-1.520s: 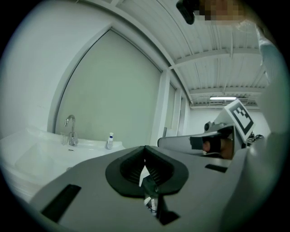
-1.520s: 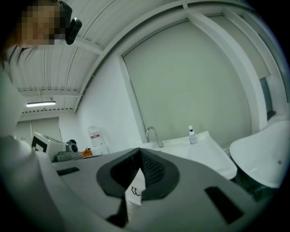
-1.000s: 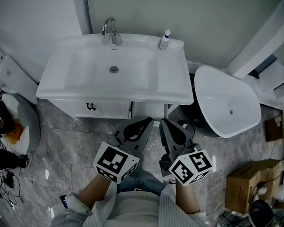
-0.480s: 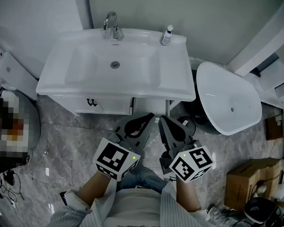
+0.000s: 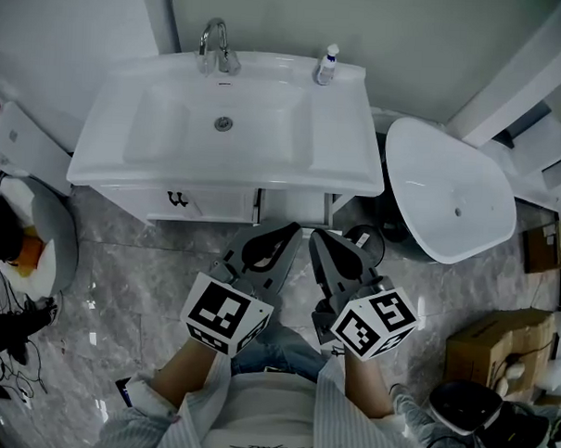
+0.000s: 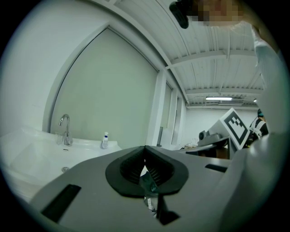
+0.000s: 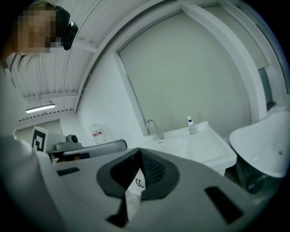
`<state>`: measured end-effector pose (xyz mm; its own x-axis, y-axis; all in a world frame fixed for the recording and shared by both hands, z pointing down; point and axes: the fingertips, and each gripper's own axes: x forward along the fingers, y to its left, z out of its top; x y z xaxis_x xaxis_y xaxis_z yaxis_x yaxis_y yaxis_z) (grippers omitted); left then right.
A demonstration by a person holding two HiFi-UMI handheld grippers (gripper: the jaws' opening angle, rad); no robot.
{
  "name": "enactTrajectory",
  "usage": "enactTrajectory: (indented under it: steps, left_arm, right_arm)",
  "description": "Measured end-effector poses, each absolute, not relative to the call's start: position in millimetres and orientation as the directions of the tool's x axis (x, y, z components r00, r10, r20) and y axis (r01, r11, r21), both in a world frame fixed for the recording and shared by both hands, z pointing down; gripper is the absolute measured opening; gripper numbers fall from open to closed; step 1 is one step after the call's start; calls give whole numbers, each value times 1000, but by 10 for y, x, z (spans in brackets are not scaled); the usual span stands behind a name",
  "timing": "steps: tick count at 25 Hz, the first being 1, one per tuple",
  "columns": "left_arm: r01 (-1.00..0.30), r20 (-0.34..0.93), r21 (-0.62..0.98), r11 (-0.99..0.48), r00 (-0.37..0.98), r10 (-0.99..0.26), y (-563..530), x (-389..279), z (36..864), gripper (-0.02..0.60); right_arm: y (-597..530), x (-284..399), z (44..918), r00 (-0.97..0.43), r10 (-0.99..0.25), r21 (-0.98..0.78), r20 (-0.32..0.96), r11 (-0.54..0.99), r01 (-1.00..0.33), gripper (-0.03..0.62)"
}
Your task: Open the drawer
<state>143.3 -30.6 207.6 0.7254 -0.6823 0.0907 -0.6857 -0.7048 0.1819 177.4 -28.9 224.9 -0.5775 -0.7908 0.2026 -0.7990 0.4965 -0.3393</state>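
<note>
**Ana:** Grey marble floor point(image 5: 138, 286) below. What is at the sink point(image 5: 107, 160)?

**Ben:** Under the sink's left half the drawer point(image 5: 207, 206) sits shut, with a dark handle point(image 5: 179, 203) on its front. A faucet point(image 5: 214, 50) stands on the sink's back rim, the bowl shows its drain point(image 5: 224, 123), and a small bottle point(image 5: 326, 64) stands at the back right.

**Ana:** And the tools?

**Ben:** The left gripper point(image 5: 285, 232) and the right gripper point(image 5: 317, 237) hang just before the sink, jaws pressed together, clear of the drawer. Right of the sink a white tub point(image 5: 477, 181) shows one drain hole.
</note>
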Motion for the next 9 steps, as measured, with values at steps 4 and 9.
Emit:
enactTrajectory:
  steps: [4,9]
  left_arm:
    - [-687,98,184,-703,724,-683,-303,1440,2109,17]
    - [-691,103,185,-699,721,-685,-322,1432,2140,17]
  right_arm:
    - [-289,1763,2305,-583,-783,-344,217,497,-796,8]
    - [-305,1755,2345,-589,-777,-354,221,499,-791,9]
